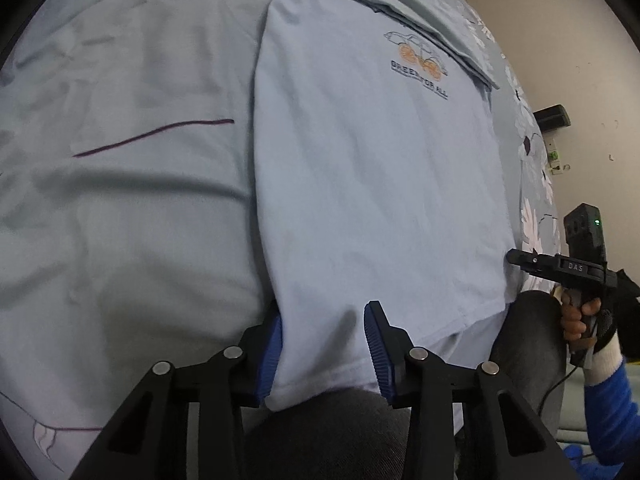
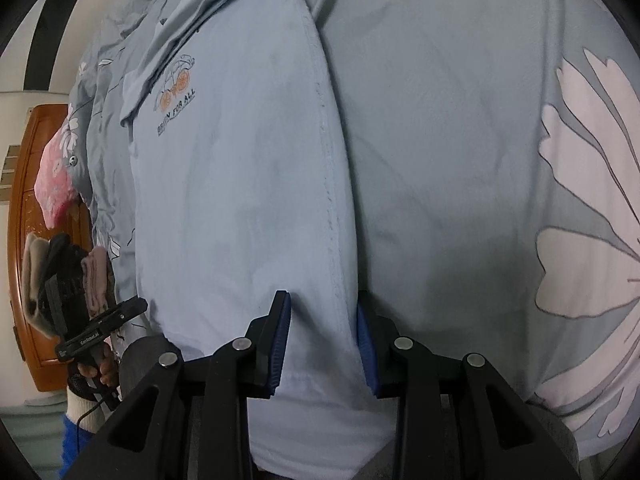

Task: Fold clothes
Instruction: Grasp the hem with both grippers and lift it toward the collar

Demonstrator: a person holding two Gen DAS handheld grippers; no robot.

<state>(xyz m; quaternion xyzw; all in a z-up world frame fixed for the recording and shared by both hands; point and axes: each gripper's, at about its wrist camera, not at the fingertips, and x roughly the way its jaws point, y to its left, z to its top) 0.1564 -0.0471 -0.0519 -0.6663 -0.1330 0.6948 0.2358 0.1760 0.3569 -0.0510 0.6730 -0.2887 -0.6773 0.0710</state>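
Observation:
A pale blue shirt (image 1: 360, 184) with an orange "GREEN FOR ALL" logo (image 1: 420, 66) lies flat on the bed, folded in along its sides, collar at the far end. My left gripper (image 1: 324, 310) is open and straddles the near left corner of the hem; the cloth edge covers part of its left pad. In the right wrist view the same shirt (image 2: 240, 200) fills the left half. My right gripper (image 2: 322, 302) is open around the near right side seam, and the cloth hides part of its right pad. Each gripper shows at the other view's edge: right gripper (image 1: 520, 258), left gripper (image 2: 132, 308).
A blue-grey bedsheet (image 1: 120, 220) with large white flowers (image 2: 592, 220) covers the bed. The person's dark grey knees (image 1: 328, 436) press against the near bed edge. A wooden door (image 2: 28, 220) and pink cloth (image 2: 56, 184) stand left; a wall (image 1: 592, 60) lies right.

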